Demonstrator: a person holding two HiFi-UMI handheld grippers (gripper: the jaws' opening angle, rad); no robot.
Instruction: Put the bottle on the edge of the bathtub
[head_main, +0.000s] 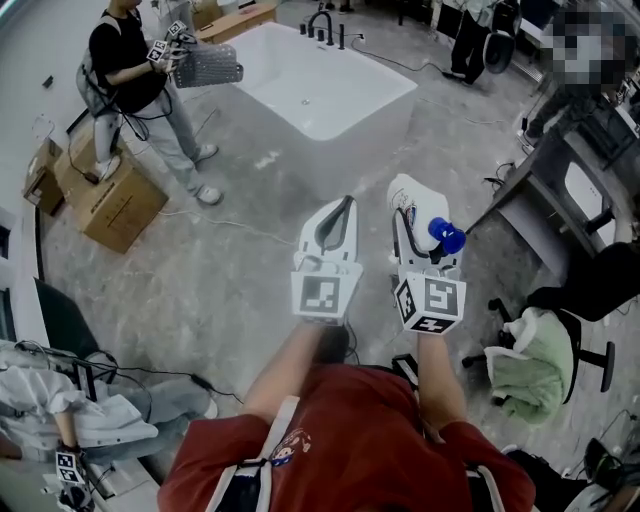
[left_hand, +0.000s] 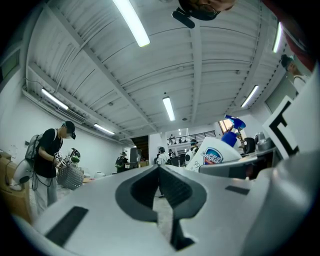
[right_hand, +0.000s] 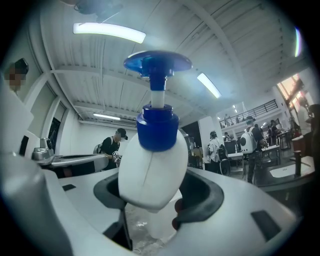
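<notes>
The bathtub (head_main: 330, 85) stood well ahead of both grippers. On its near side, the left gripper (head_main: 340, 212) was just left of the right gripper (head_main: 410, 230), whose jaws had the bottle (head_main: 415, 195) between them. A person (head_main: 125, 70) stood left of the bathtub, and a desk (head_main: 545, 190) right of it.

One bottle (head_main: 408, 192), one bathtub (head_main: 335, 95), two claws — left claw (head_main: 343, 205), right claw (head_main: 418, 228)
</notes>
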